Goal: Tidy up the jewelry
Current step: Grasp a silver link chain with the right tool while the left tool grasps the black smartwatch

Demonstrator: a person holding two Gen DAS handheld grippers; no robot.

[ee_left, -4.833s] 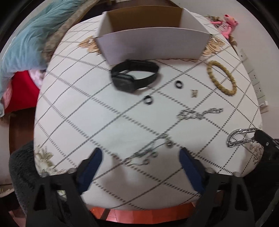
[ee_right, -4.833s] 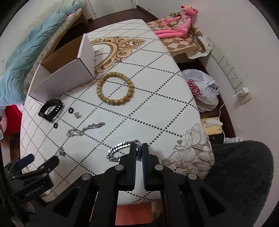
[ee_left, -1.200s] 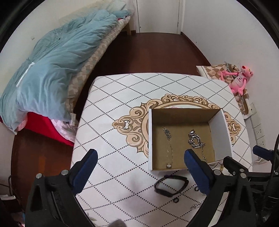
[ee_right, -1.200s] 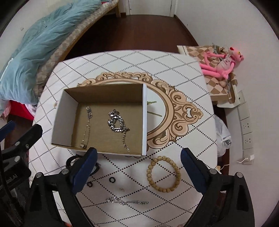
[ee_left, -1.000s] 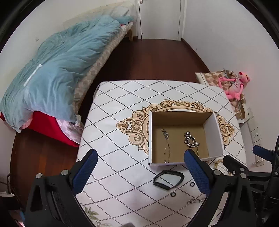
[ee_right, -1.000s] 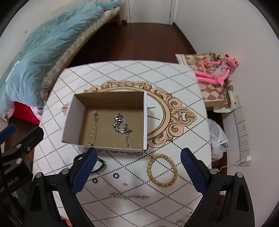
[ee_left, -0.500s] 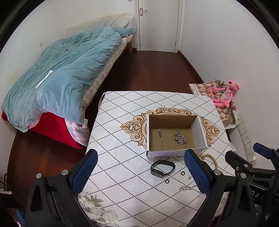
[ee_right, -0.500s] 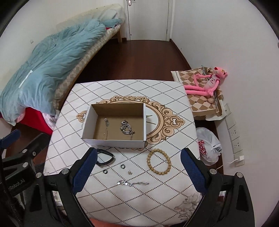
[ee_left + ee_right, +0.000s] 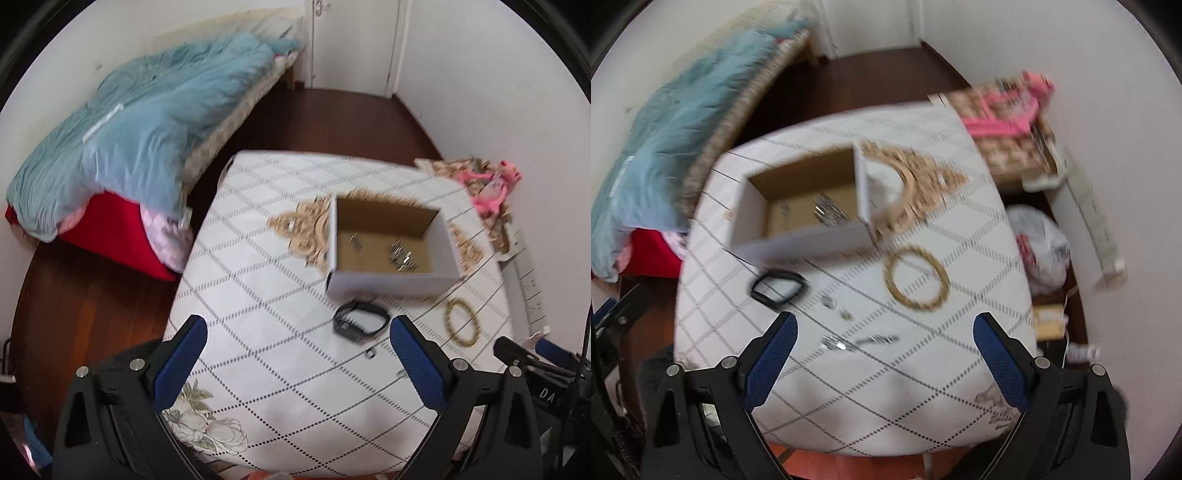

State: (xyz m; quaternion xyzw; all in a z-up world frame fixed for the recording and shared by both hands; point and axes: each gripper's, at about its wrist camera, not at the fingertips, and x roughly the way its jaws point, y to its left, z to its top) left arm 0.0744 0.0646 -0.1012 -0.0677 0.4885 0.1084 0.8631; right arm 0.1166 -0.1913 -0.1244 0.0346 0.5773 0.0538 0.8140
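An open cardboard box (image 9: 391, 281) (image 9: 798, 243) stands on the white patterned table (image 9: 266, 332) (image 9: 960, 369) and holds two silver chains (image 9: 400, 254) (image 9: 827, 212). In front of the box lie a black watch (image 9: 360, 321) (image 9: 777, 286), a wooden bead bracelet (image 9: 461, 325) (image 9: 916, 277), small rings (image 9: 370, 353) (image 9: 829, 302), a small charm (image 9: 846, 315) and a silver chain (image 9: 857, 341). My left gripper (image 9: 295, 363) is open and empty, above the table's near left part. My right gripper (image 9: 882, 360) is open and empty, above the silver chain near the front edge.
A bed with a blue quilt (image 9: 140, 129) stands left of the table. A pink plush toy (image 9: 1008, 114) lies on a checked box to the right, beside a power strip (image 9: 1089, 210) and a plastic bag (image 9: 1041, 243). Dark wood floor (image 9: 332, 118) lies beyond.
Both grippers have come down and closer to the table; the views are blurred by the motion. Both stay open and empty. The jewelry has not moved.
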